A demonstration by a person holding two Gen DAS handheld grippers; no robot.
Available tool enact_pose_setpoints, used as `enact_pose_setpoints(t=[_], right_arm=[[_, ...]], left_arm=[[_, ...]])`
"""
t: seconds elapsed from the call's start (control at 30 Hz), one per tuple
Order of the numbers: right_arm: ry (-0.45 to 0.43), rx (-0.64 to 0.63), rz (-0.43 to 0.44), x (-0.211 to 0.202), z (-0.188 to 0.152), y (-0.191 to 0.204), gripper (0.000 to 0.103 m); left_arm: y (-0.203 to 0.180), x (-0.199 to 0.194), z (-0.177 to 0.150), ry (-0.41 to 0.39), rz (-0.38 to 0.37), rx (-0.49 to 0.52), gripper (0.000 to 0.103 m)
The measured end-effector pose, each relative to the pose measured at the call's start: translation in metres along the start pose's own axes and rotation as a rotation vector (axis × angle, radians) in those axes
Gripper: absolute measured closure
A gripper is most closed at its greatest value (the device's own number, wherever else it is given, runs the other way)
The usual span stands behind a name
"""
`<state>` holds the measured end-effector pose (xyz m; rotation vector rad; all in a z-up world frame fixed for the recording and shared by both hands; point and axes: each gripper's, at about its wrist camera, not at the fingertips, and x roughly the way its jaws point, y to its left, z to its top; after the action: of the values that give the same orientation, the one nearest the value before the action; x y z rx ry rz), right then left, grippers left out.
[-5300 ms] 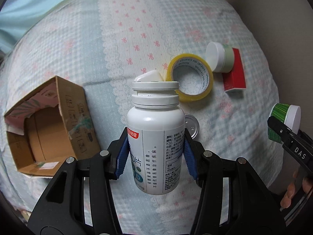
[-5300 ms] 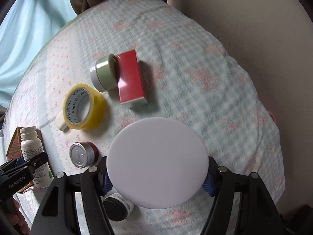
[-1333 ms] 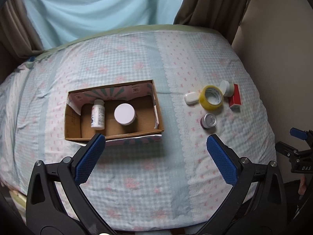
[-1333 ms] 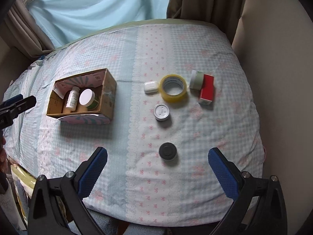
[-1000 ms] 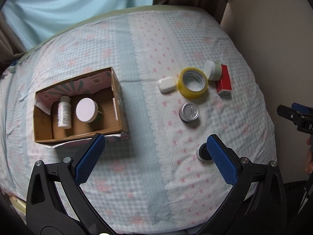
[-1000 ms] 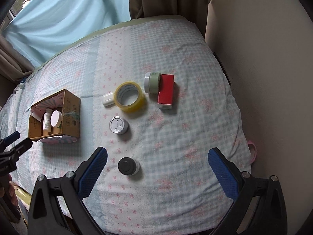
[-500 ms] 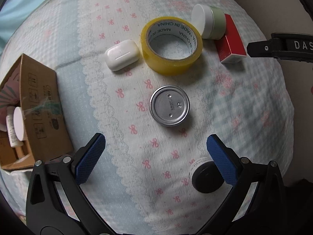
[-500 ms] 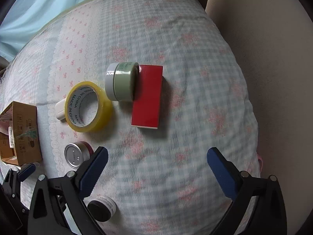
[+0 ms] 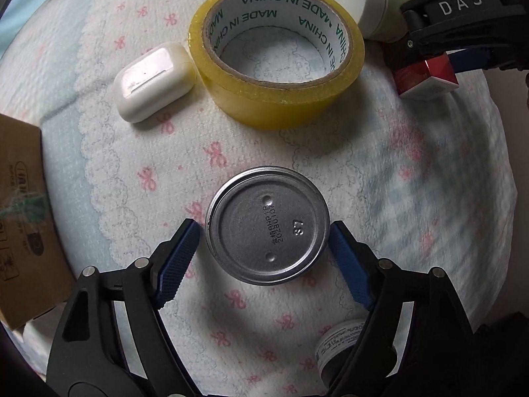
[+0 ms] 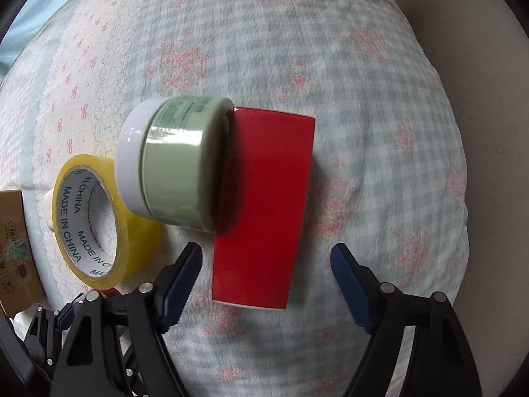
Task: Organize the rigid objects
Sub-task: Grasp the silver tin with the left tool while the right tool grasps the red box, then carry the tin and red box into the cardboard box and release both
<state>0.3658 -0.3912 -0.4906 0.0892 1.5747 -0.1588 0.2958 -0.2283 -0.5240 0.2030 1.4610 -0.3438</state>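
Note:
My left gripper (image 9: pixel 264 251) is open, its blue pads on either side of a silver-lidded tin (image 9: pixel 267 225) standing on the bedspread, with small gaps on both sides. My right gripper (image 10: pixel 266 274) is open around the near end of a red box (image 10: pixel 264 205) that lies flat. It also shows in the left wrist view (image 9: pixel 433 59), straddling the red box (image 9: pixel 426 76). A pale green jar with a white lid (image 10: pixel 172 162) lies on its side against the box's left edge.
A yellow tape roll (image 9: pixel 277 63) and a white earbud case (image 9: pixel 152 81) lie beyond the tin. A small black-lidded jar (image 9: pixel 344 340) sits at the lower right under my left finger. The cardboard box (image 9: pixel 20 211) stands at the left. A beige wall (image 10: pixel 479 66) borders the bed on the right.
Both grippers have descended from high above the bed. The left one now brackets the silver tin and the right one brackets the red box. Both have narrowed but stay open.

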Motion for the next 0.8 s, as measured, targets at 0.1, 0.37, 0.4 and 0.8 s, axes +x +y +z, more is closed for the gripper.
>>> enact_pose_setpoints(t=[0.1, 0.37, 0.4, 0.8], right_arm=[[0.010, 0.007, 0.000, 0.005, 0.006, 0.002, 0.039], [0.011, 0.021, -0.014, 0.001, 0.030, 0.012, 0.063], [0.010, 0.025, -0.008, 0.001, 0.031, 0.012, 0.063], [-0.033, 0.057, 0.049, -0.019, 0.007, -0.005, 0.064]], left_arm=[[-0.004, 0.000, -0.001, -0.013, 0.010, 0.003, 0.034], [-0.003, -0.003, 0.013, -0.037, -0.003, -0.020, 0.052], [-0.004, -0.004, 0.014, -0.039, -0.002, -0.020, 0.052], [0.000, -0.034, -0.003, -0.075, -0.015, -0.018, 0.052]])
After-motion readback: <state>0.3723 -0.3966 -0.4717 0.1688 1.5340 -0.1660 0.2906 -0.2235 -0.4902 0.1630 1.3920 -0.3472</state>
